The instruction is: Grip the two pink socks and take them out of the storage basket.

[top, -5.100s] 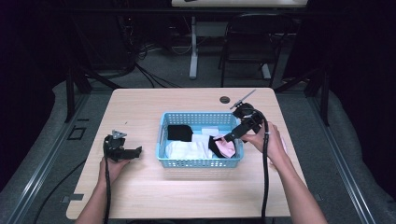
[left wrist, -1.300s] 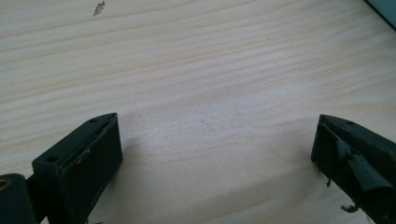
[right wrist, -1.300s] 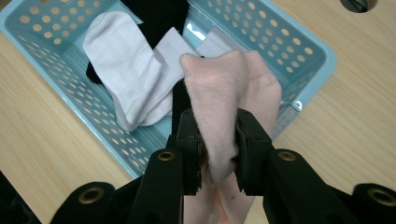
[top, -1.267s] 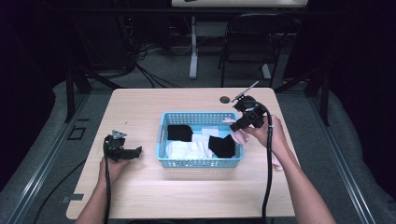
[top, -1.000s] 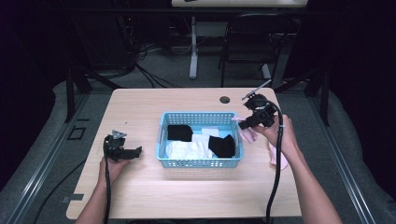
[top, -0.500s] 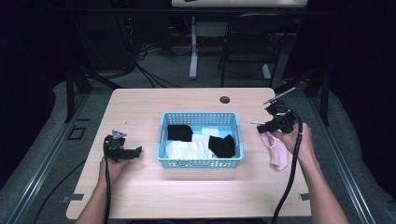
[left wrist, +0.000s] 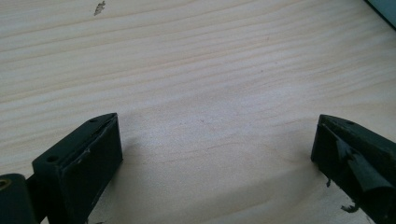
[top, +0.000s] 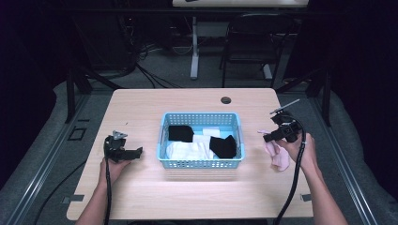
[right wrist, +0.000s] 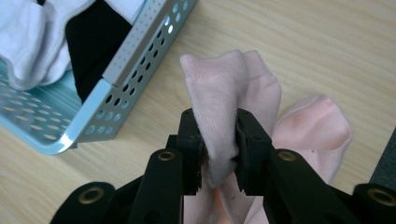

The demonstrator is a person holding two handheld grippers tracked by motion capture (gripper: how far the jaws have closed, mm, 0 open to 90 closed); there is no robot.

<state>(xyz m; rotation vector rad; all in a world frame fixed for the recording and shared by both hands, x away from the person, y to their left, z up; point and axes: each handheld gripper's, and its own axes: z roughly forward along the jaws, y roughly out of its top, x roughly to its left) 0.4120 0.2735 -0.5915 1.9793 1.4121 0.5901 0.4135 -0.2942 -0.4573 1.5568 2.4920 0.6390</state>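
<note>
Pink sock pinched in right gripper, lower part hidden; left gripper wide.

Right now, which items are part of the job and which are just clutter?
In play:
- pink sock, clamped in the right gripper
- blue basket
- black socks and white socks in it

Lying about:
- left gripper, jaws open, over bare table
- chair behind

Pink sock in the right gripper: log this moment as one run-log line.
right gripper: shut on soft pink sock | beside blue perforated plastic basket | left gripper: open, over wooden table
</note>
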